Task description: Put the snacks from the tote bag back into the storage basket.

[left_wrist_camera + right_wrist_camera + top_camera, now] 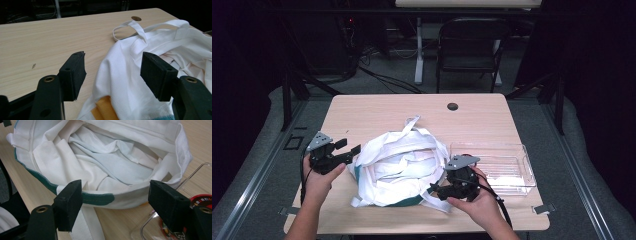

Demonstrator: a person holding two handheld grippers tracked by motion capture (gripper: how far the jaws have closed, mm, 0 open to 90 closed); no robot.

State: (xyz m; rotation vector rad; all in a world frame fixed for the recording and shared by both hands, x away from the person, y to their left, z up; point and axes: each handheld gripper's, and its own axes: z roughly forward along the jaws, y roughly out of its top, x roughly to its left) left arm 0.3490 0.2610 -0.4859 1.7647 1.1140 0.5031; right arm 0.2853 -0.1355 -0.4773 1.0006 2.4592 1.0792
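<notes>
From above, light falls on my table [377, 112] alone; everything from nine round through twelve to three o'clock sinks into near-black. The high view is soft and grainy, with short, faint shadows under the white cloth bag [399, 167]. The clear plastic box [507, 165] at three o'clock throws pale glare off its walls. In my left gripper view the wood grain is crisp. In my right gripper view the bag's folds are evenly lit, and my near black pads [68, 203] blur slightly.
</notes>
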